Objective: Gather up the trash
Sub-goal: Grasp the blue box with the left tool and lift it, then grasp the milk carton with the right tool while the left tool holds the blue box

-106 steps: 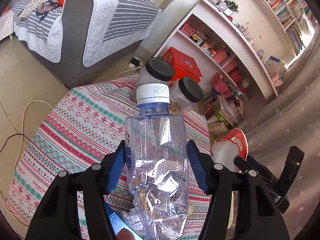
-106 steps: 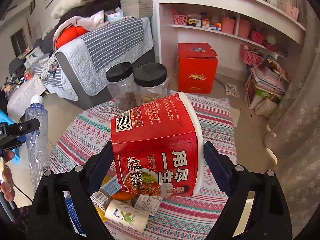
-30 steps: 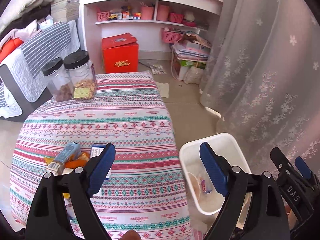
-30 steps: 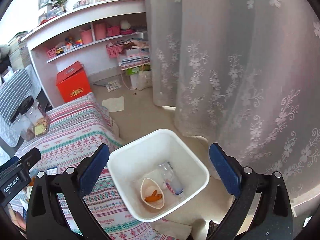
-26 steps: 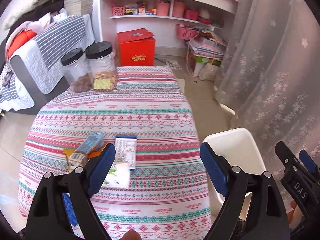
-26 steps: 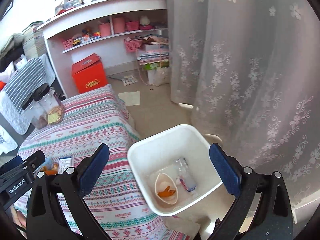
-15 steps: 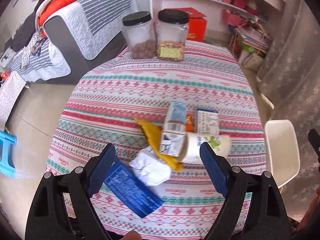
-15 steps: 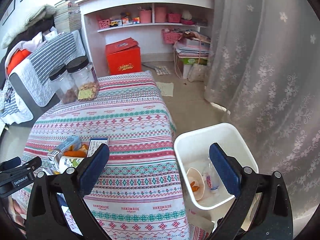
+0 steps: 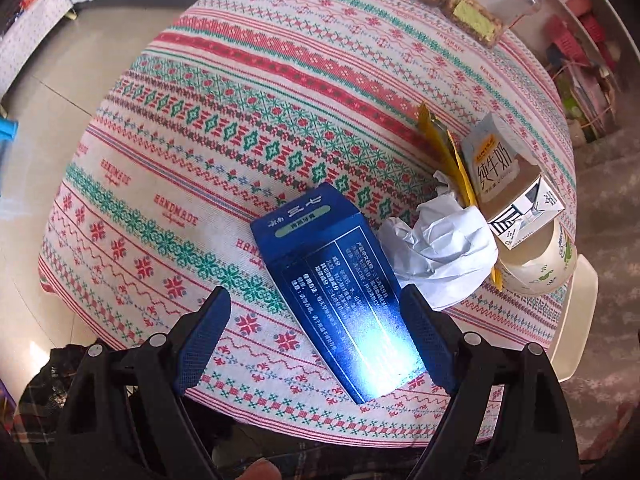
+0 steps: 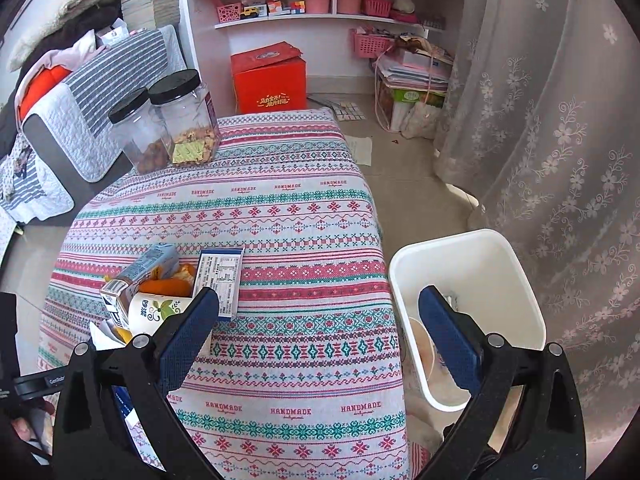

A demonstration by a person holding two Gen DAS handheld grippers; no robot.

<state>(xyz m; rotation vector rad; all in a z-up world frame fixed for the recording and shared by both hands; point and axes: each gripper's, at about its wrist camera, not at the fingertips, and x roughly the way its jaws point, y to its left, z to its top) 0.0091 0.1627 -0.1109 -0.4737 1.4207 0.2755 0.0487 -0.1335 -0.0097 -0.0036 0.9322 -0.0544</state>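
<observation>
The left tongs (image 9: 314,338) are spread wide and empty, their tips either side of the near end of a dark blue box (image 9: 340,300) that lies flat on the patterned tabletop (image 9: 248,92). Just right of that box sit crumpled white paper (image 9: 440,256), a milk carton (image 9: 504,184) and a paper cup (image 9: 536,268) — all bunched together. The right tongs (image 10: 318,328) gape too, holding nothing, above the tabletop edge; right of the tabletop stands the white bin (image 10: 472,256).
</observation>
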